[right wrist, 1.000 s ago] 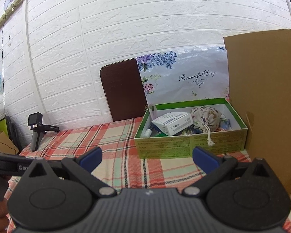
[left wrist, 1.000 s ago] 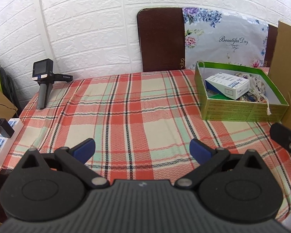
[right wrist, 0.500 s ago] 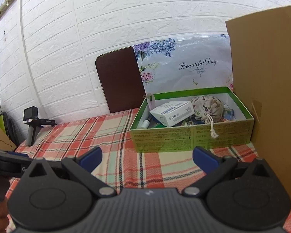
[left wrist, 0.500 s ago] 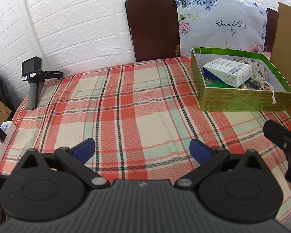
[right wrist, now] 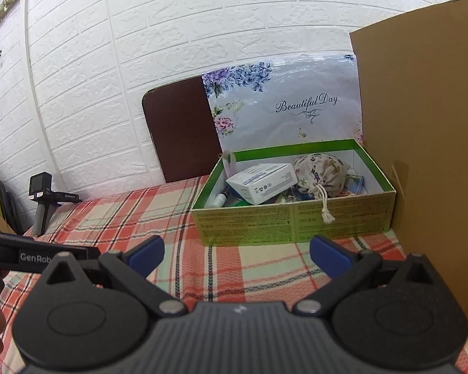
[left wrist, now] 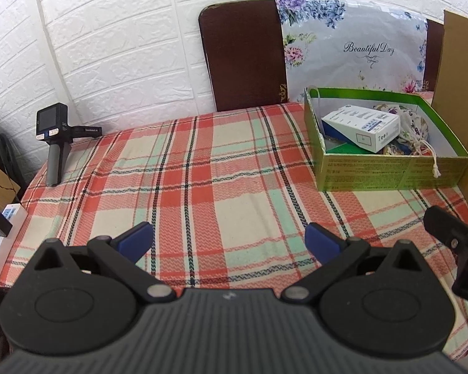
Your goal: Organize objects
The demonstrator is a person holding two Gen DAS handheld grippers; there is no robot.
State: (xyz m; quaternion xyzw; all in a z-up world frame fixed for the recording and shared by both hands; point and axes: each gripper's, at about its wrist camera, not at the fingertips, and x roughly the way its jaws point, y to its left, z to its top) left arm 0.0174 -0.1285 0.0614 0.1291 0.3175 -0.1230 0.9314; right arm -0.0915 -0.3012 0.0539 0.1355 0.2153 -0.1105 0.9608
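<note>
While both grippers hang above the near edge of the table, nothing is in either one: the left gripper [left wrist: 227, 240] has its blue pads spread wide over bare plaid cloth [left wrist: 202, 171], and the right gripper [right wrist: 235, 255] is just as wide apart, pointed at the green box [right wrist: 293, 218]. That box sits at the far right corner of the table, pushed up beside a tall cardboard sheet [right wrist: 427, 124], which I would guess keeps it from sliding off that side. Inside it a white carton [right wrist: 262, 184] lies tilted on top of smaller things, a floral drawstring pouch [right wrist: 323, 171] rests against it, and the pouch's cord hangs over the front wall. A small bottle [right wrist: 220, 199] lies at the left end. With the cloth otherwise bare, the sorting looks largely done, or the box is about to be emptied; I cannot tell which. A handheld camera on a grip [left wrist: 54, 137] stands at the far left corner, well apart from the box.
</note>
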